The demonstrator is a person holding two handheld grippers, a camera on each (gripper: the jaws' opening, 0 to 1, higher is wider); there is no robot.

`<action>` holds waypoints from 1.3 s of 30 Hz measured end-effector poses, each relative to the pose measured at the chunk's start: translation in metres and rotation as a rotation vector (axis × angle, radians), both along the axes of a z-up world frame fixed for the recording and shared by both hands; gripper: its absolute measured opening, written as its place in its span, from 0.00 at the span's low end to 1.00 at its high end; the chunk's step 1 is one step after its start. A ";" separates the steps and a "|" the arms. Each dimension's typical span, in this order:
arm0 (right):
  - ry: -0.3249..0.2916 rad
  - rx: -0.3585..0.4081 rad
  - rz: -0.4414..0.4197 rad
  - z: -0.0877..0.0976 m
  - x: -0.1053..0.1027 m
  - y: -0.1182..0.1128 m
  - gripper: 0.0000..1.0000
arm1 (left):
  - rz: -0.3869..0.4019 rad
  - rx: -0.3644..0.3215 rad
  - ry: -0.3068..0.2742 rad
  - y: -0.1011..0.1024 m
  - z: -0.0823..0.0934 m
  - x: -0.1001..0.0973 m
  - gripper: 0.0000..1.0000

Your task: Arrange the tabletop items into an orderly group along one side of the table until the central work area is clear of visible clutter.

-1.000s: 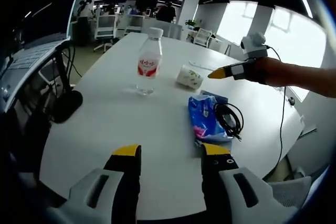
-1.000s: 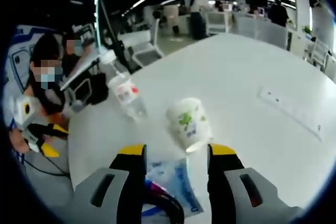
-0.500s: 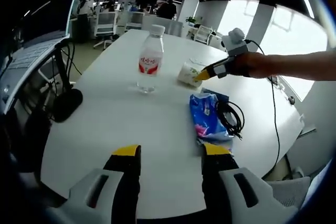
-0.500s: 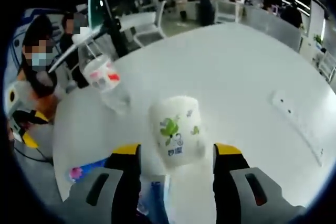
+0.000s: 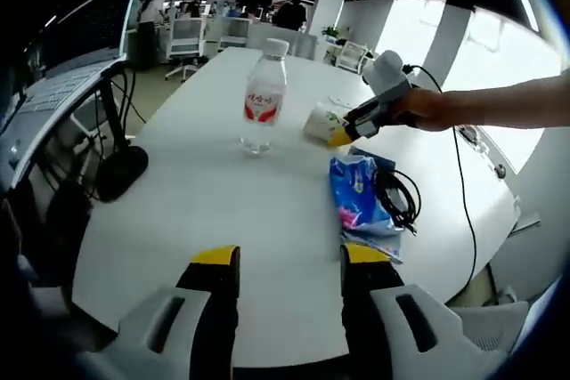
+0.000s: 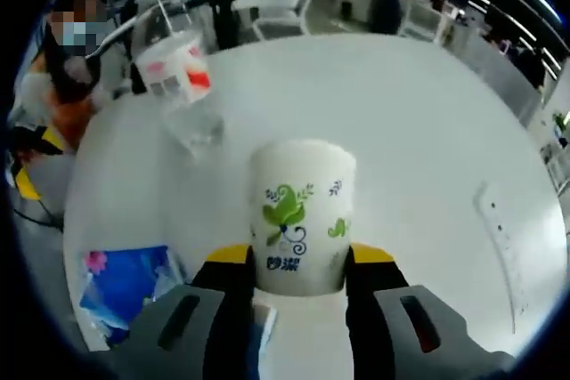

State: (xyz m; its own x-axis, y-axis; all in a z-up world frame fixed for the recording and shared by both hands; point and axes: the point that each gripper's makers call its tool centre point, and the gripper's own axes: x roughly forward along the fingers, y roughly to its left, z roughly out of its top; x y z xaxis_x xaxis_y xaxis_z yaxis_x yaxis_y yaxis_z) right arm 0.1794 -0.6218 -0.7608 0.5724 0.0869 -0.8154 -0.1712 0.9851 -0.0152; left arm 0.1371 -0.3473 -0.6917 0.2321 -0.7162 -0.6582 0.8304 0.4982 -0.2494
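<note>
The right tool [image 6: 291, 260] has moved in on the paper cup [image 6: 299, 213], which now sits between its two jaws. A moment ago the cup was still out in front. The jaws look tight against its sides, so I think the cup is caught and ready to be moved. It lies on its side on the worktop [image 5: 223, 211], mid-worktop beside the water bottle [image 5: 264, 95], its long way pointing away from the tool. The left tool [image 5: 289, 260] hangs open and empty over the near edge.
</note>
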 end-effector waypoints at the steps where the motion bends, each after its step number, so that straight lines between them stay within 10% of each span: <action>1: -0.004 0.010 -0.003 0.002 -0.001 0.001 0.38 | 0.000 0.000 -0.001 0.000 0.000 0.000 0.44; 39: -0.158 -0.030 -0.113 0.057 -0.095 0.017 0.38 | -0.078 -0.086 -0.025 -0.021 0.029 -0.030 0.42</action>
State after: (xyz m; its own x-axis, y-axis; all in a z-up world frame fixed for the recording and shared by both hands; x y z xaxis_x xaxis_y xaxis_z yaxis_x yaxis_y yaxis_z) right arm 0.0842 -0.6049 -0.7033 0.6981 -0.0085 -0.7160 -0.0527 0.9966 -0.0633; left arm 0.1075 -0.3683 -0.6626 0.1887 -0.7866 -0.5879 0.8725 0.4091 -0.2671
